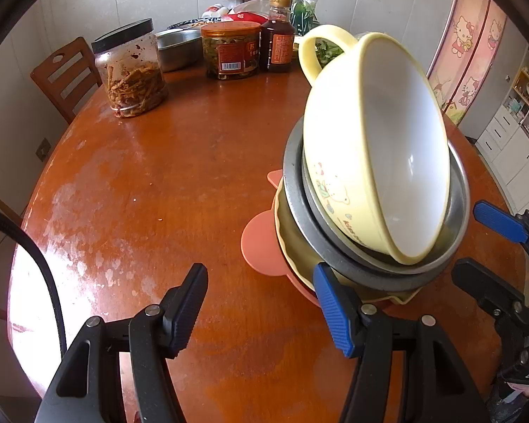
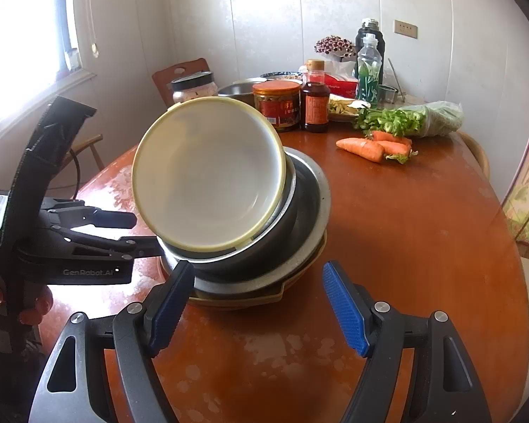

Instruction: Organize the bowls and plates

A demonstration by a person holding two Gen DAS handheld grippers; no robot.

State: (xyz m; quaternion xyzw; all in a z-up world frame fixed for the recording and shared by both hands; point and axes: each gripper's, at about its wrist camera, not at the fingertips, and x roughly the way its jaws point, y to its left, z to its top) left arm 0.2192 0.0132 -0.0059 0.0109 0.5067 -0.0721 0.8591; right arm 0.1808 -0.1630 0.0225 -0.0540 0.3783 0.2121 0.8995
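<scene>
A pale yellow handled bowl point(image 1: 388, 148) point(image 2: 208, 176) with cartoon prints leans tilted on top of a stack. Under it sit a steel bowl point(image 1: 296, 190) point(image 2: 299, 204), a yellow plate point(image 1: 289, 246) and an orange eared plate point(image 1: 257, 243) on the wooden table point(image 1: 158, 176). My left gripper point(image 1: 261, 303) point(image 2: 134, 232) is open, with only tabletop between its fingers; its right finger lies against the stack's near rim. My right gripper point(image 2: 257, 303) point(image 1: 483, 250) is open too, hovering just before the stack's base and holding nothing.
At the table's far side stand a chili jar point(image 1: 130, 70), an orange-lidded pickle jar point(image 1: 231, 51), a sauce bottle point(image 1: 277, 38) and a steel basin point(image 1: 178, 47). Carrots point(image 2: 370, 146) and bagged greens point(image 2: 405, 120) lie at the back right. A wooden chair point(image 1: 65, 70) stands behind.
</scene>
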